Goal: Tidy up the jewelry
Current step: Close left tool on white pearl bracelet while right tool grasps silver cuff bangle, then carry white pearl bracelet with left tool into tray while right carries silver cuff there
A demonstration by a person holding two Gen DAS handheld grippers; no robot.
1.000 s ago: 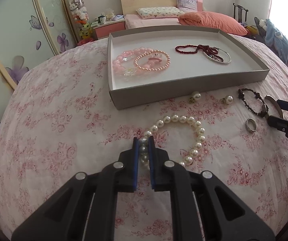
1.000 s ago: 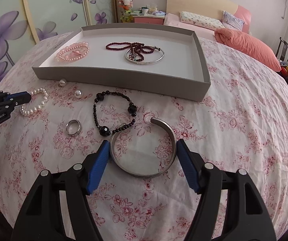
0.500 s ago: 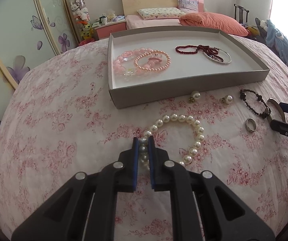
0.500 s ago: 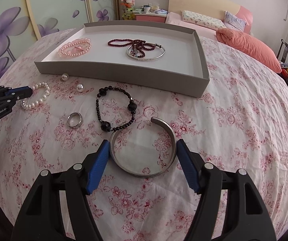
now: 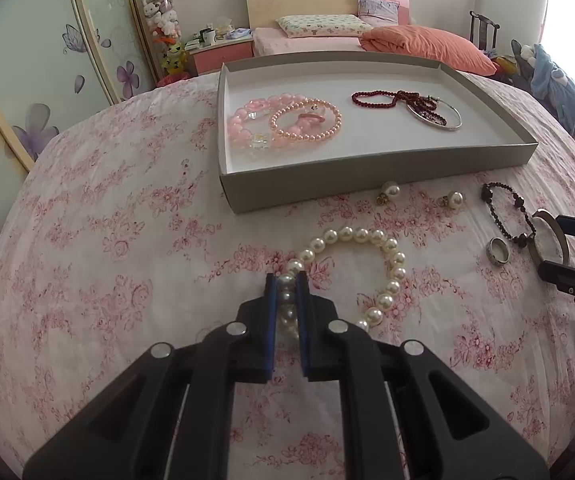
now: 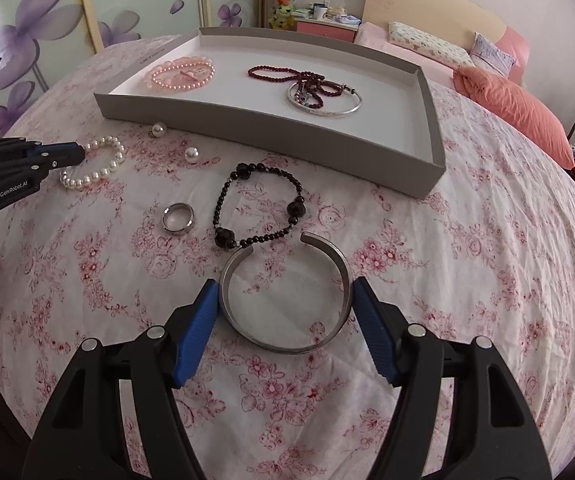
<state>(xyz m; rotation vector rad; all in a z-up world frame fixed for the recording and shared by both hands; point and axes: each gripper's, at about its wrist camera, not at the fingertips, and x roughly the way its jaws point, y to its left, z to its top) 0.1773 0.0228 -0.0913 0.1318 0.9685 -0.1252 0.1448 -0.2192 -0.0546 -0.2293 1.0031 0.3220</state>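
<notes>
Left wrist view: the left gripper is clamped on the pearl bracelet, a few pearls pinched between its blue pads while the rest of the loop lies on the floral surface. Beyond it stands the grey tray, holding pink bracelets on its left and a dark red bead string with a thin bangle on its right. Two pearl earrings lie just in front of the tray wall. To the right lie a black bead bracelet, a ring and the cuff, with the right gripper around it at the frame edge.

Right wrist view: the right gripper stands wide, its blue pads against the two outer sides of the silver cuff, gripping it; the cuff lies flat on the surface, its gap facing the tray. The black bracelet touches the cuff's open end, the ring just beside it. The left gripper holds the pearl bracelet at far left.
</notes>
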